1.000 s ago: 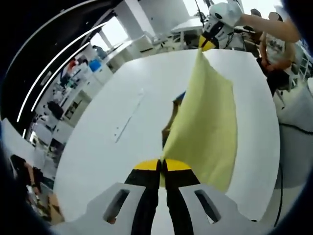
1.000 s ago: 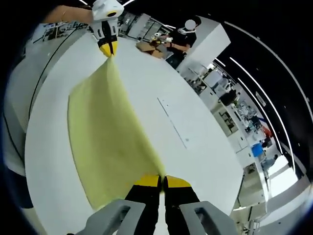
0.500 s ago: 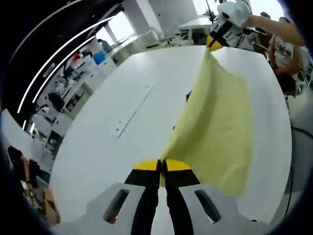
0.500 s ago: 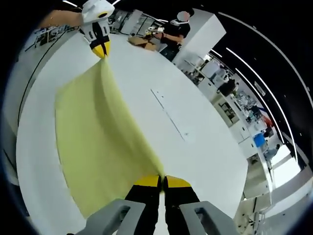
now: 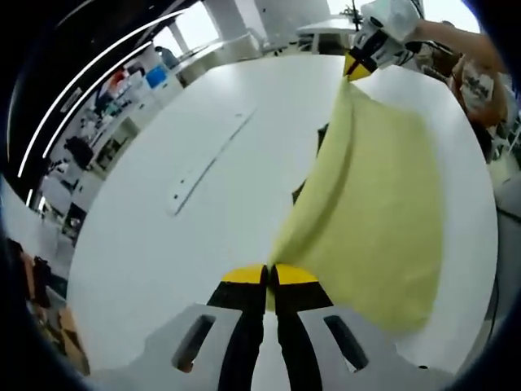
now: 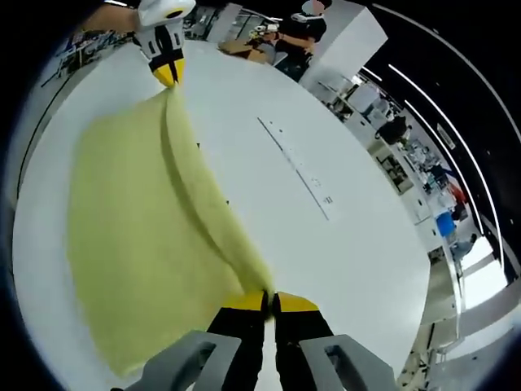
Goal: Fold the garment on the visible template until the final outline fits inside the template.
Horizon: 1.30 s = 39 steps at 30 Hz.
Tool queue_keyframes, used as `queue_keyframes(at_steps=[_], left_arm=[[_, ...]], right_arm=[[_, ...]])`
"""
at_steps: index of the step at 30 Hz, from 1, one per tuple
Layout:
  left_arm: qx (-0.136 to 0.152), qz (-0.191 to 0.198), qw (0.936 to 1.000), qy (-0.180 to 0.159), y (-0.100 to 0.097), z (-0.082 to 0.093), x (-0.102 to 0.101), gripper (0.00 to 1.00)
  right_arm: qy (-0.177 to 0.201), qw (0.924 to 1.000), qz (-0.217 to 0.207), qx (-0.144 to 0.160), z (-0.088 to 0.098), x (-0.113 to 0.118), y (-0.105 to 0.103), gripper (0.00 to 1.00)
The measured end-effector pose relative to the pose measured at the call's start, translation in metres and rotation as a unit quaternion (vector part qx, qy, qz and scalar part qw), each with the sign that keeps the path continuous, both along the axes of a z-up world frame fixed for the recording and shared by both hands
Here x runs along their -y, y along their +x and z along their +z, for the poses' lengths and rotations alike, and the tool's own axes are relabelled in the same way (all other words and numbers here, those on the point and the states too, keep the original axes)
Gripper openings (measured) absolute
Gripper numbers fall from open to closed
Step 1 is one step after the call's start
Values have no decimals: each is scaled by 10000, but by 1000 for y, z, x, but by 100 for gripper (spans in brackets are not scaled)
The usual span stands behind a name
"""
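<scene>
A pale yellow garment (image 5: 378,204) hangs stretched between my two grippers over a white table (image 5: 203,204). My left gripper (image 5: 269,274) is shut on one corner of it at the bottom of the left gripper view. The right gripper (image 5: 356,67) pinches the far corner at the top of that view. In the right gripper view the garment (image 6: 138,236) spreads to the left, my right gripper (image 6: 269,301) is shut on its near corner, and the left gripper (image 6: 167,76) holds the far corner. A dark patch (image 5: 313,163) shows under the garment's edge; I cannot tell what it is.
A thin pale strip (image 5: 207,163) lies on the table beside the garment, also seen as the strip (image 6: 297,167). A person (image 6: 297,37) stands beyond the table's far edge by a cardboard box (image 6: 244,49). Shelves and desks ring the room.
Both grippers have come lower and closer to the table with the garment still held. The cloth now lies flatter and spreads wider over the tabletop.
</scene>
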State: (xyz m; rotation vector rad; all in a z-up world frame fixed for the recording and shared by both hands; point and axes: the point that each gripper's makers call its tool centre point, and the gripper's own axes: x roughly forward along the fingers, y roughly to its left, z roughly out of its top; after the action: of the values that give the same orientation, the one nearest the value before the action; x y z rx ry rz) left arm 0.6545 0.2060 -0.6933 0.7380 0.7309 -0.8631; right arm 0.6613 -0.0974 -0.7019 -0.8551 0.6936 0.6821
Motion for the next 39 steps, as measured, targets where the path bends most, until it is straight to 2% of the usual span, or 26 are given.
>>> queue_keyframes(at_steps=[7, 14, 17, 21, 23, 26, 30, 34, 39], left_arm=[[-144, 38, 9999, 41, 4, -19, -1, 0], [-256, 75, 9996, 128, 9, -38, -6, 0], [-332, 75, 9993, 169, 8, -45, -9, 0], [-378, 236, 9990, 19, 8, -49, -12, 0], [-503, 344, 9981, -75, 4, -51, -11, 0], [-472, 331, 9983, 23, 1, -51, -12, 1], [-383, 297, 9988, 70, -4, -52, -14, 4], [-294, 360, 9989, -1, -6, -52, -19, 11], [-207, 382, 9990, -104, -6, -50, -24, 14]], right_arm=[[17, 9996, -129, -232, -22, 1, 5, 0], [79, 9991, -173, -369, -36, 1, 10, 0], [446, 9968, -412, -529, -40, -1, 8, 0], [485, 9961, -405, -615, -46, 2, 7, 0], [623, 9943, -490, -711, -47, 3, 4, 0], [876, 9919, -516, -760, -46, -1, 0, 5], [822, 9935, -425, -668, -44, -4, -6, 10], [379, 9983, -151, -411, -42, 1, -2, 17], [438, 9981, -149, -397, -43, 0, -3, 17]])
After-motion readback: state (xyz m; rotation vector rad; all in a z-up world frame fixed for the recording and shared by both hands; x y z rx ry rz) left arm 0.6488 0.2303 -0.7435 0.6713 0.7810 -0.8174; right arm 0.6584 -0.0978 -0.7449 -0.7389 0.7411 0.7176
